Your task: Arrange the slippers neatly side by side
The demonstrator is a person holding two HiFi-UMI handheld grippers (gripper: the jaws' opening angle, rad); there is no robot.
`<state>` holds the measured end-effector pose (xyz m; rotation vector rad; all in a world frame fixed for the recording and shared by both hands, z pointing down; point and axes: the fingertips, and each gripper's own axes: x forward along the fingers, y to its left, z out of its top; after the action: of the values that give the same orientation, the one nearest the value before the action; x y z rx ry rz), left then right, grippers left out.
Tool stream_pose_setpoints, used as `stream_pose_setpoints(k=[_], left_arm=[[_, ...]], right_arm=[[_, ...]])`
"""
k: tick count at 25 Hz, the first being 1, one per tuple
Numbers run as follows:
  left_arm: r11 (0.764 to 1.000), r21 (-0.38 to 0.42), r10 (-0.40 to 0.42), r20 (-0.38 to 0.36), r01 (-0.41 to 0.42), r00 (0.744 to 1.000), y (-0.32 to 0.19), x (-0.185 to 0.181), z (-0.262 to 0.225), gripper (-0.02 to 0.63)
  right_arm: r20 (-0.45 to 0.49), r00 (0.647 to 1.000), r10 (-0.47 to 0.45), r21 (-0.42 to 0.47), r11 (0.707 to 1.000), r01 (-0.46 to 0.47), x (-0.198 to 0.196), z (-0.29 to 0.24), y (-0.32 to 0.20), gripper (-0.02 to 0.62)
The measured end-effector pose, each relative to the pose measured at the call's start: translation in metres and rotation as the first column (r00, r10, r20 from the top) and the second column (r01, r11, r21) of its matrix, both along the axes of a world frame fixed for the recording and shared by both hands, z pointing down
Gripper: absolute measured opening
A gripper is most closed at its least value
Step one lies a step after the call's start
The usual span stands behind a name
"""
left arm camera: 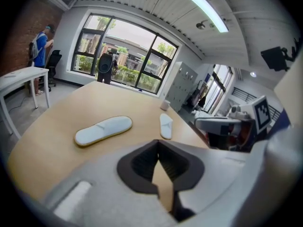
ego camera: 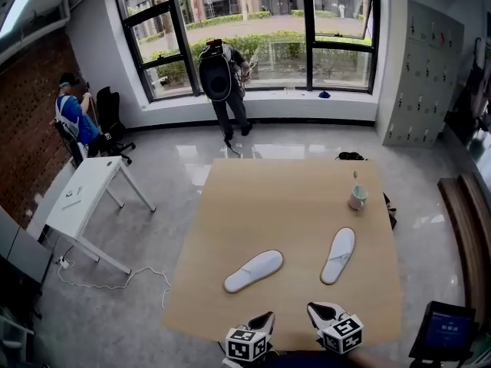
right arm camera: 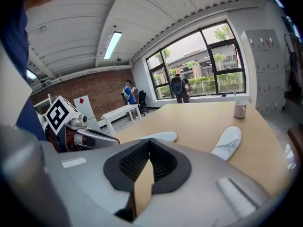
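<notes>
Head view, looking steeply down on a pale wooden counter [ego camera: 284, 198] in a bright room with tall windows. Two white slippers lie soles down on the counter's near half, well apart and not parallel. The left slipper [ego camera: 254, 271] lies on a slant, its toe end towards the upper right. The right slipper [ego camera: 338, 255] lies closer to upright, leaning only a little to the right. A cup [ego camera: 357, 197] with a stick-like item in it stands beyond the right slipper, near the counter's right edge. At the near edge the left gripper [ego camera: 266, 320] and right gripper [ego camera: 313, 308] sit side by side, close together, each with a marker cube, both short of the slippers and touching neither. In the left gripper view its dark ribbed fingers [left arm camera: 142, 162] are pressed together at the tips with nothing between them, and both slippers show ahead on the counter. In the right gripper view its fingers [right arm camera: 130, 162] are likewise pressed together and empty, with the right slipper ahead to the right. Far off, a person [ego camera: 222, 75] wearing a backpack stands at the window, another person in blue [ego camera: 73, 117] is by the brick wall at left, and grey lockers [ego camera: 422, 67] line the right wall.
</notes>
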<state>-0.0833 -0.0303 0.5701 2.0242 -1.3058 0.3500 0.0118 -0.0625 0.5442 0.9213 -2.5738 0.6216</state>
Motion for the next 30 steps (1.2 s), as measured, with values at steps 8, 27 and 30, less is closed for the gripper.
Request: stream_pose_setpoints(k=[8,27,30], left_arm=[[0.996,0.004,0.089,0.070,-0.089,0.994,-0.033,0.025,0.000,0.005],[0.730,-0.008,0.554,0.594,-0.684,0.584,-0.147,-0.010,0.053,0.104],[0.602,-0.090,0.636,0.654,-0.794,0.409,-0.146,-0.020,0.069,0.157]], right_arm=[[0.033,0.994,0.103,-0.070,0.993,-0.100,0.033,0.022,-0.026,0.011],[-0.130,0.986,0.109,-0.029,0.993,-0.114,0.071,0.052,-0.145,0.104],[-0.215,0.976,0.042,-0.001,0.999,-0.043,0.075,0.066,-0.152,0.128]])
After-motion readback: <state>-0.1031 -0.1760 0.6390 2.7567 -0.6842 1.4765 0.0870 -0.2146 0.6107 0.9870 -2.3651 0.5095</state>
